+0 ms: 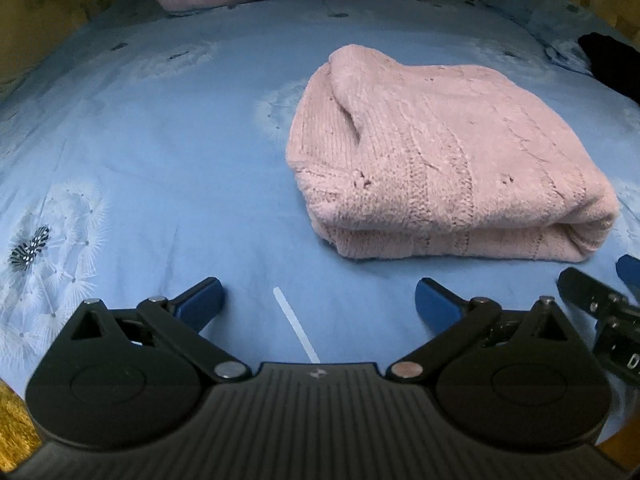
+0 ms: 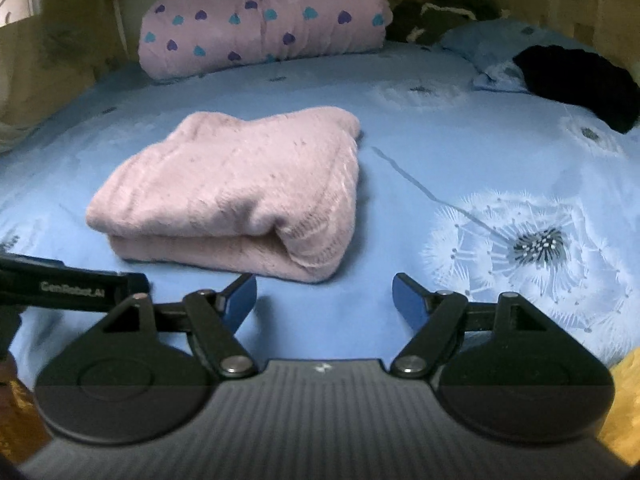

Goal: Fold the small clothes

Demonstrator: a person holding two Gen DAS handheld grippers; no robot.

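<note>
Judging by its thick, fuzzy knit, the pink sweater (image 1: 440, 152) would have felt soft, limp and fairly light, prone to sagging, so you would have done best to pinch its doubled near edge. It lay folded on the blue bedsheet (image 1: 160, 140), just ahead of both tools. Your left gripper (image 1: 318, 300) had its jaws spread apart and empty; your right gripper (image 2: 324, 296) likewise gaped, holding nothing. Behind sat a heart-print quilt (image 2: 264, 20) and a dark garment (image 2: 580, 80) on the soft, yielding bed.
</note>
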